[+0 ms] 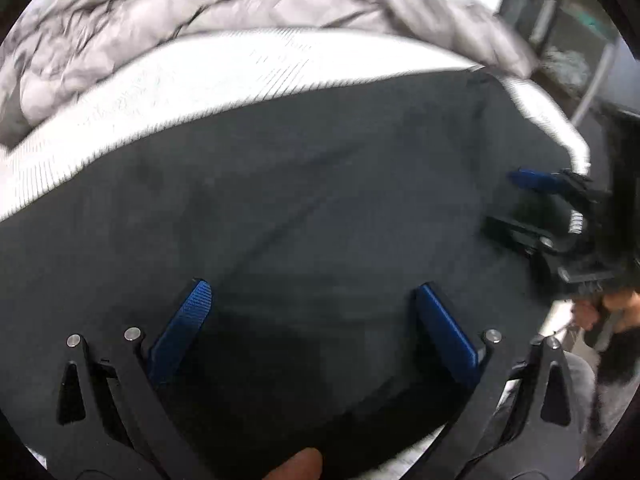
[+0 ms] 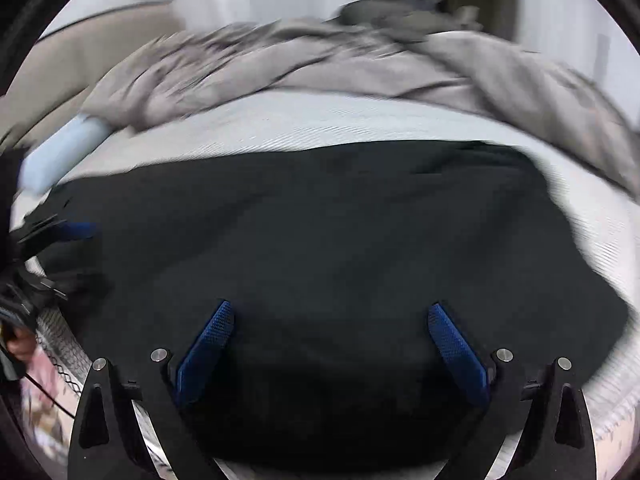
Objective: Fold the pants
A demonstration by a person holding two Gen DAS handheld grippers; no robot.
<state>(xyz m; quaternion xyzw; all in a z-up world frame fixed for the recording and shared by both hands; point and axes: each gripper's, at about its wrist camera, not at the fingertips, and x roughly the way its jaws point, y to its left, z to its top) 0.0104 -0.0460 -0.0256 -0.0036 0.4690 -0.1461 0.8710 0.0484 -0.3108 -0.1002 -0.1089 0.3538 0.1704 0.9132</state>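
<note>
We judged the main risk was a one-layer pinch: both views were motion-blurred and the dark cloth hid its edges, so a fold could drag crooked. Our left tongs (image 1: 314, 292) and right tongs (image 2: 330, 314) stood apart, holding nothing, just over the pants (image 2: 320, 240), which lay spread flat on the bed (image 2: 320, 120). Beyond lay a rumpled duvet (image 2: 280, 60).
</note>
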